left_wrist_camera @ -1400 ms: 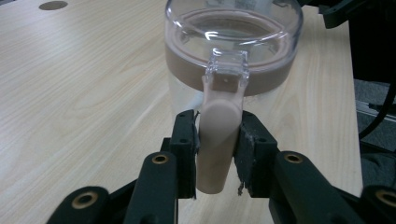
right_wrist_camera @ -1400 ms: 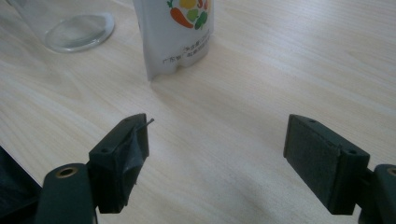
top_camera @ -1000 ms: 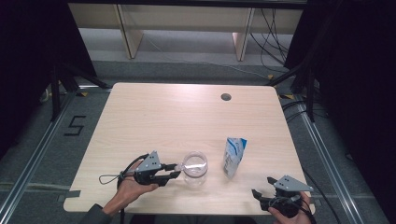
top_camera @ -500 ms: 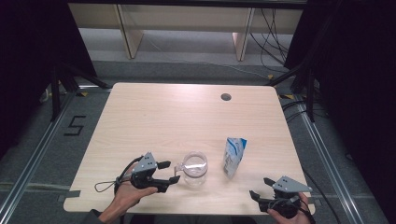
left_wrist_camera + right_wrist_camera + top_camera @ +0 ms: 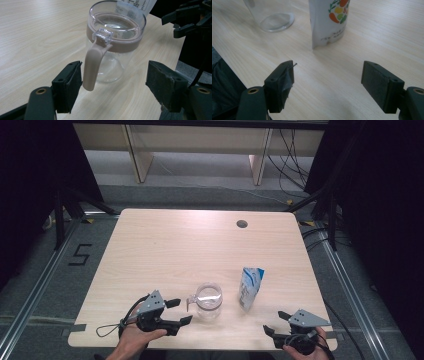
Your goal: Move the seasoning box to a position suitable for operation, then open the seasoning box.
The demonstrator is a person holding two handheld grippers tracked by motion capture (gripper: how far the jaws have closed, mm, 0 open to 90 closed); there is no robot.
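Note:
A clear glass jug (image 5: 208, 301) with a tan collar and tan handle (image 5: 91, 67) stands near the table's front edge. My left gripper (image 5: 181, 311) sits just left of it, and its jaws have just been opening. They stand wide apart, with the handle between them near one pad but not pressed. Right of the jug stands a white pouch (image 5: 250, 287) with blue and fruit print (image 5: 329, 20). My right gripper (image 5: 275, 322) rests at the front right corner, open and holding nothing, pointing toward the pouch and the jug's base (image 5: 274, 17).
The light wooden table (image 5: 175, 245) has a cable hole (image 5: 242, 224) at the back right. Wooden shelving and cables lie on the floor behind it. Black frame legs stand at both sides, and the front edge is close under both hands.
The left gripper's jaws, earlier closed at the jug's handle, have spread wide, and the hand has drawn back a little to the left. The jug, pouch and right gripper stay put.

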